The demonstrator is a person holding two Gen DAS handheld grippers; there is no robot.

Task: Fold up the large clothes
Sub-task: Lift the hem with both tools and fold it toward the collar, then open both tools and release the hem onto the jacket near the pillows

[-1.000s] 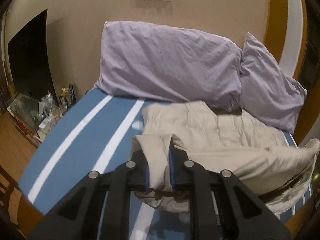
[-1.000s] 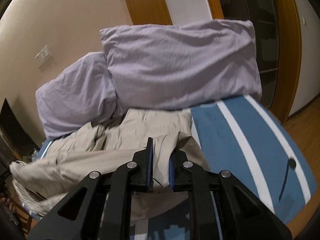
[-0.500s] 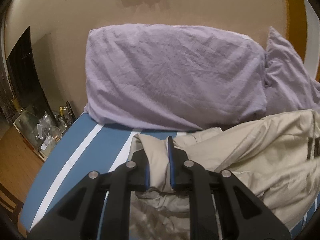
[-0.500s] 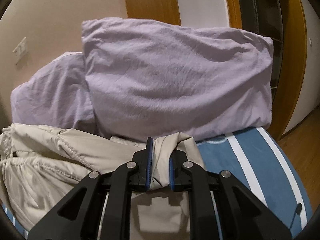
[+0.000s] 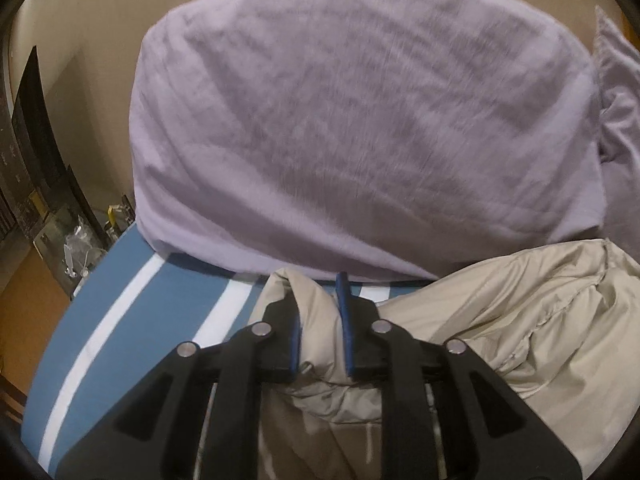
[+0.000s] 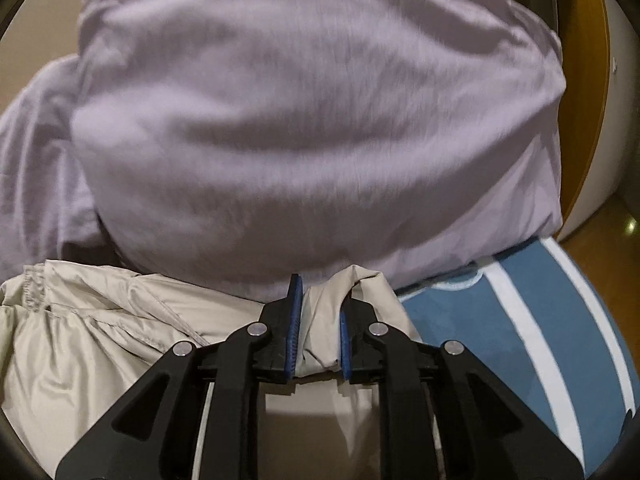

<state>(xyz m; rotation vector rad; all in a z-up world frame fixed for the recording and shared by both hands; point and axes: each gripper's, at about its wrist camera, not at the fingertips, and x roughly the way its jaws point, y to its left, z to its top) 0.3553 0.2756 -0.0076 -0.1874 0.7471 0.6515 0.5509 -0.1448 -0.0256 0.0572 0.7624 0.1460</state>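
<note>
The beige garment is lying crumpled and glossy on the blue-and-white striped bed, its far edge bunching against the lilac pillows. The left gripper and right gripper are each pinching a fold of it, their fingers just beginning to part. Striped bedding is lying bare toward both side edges. No readable writing is showing anywhere.

both tongs point forward and down, side by side. the left tongs have their jaws just easing apart, with beige cloth bunched between the blue pads. the right tongs do likewise, cloth between their pads too.
</note>
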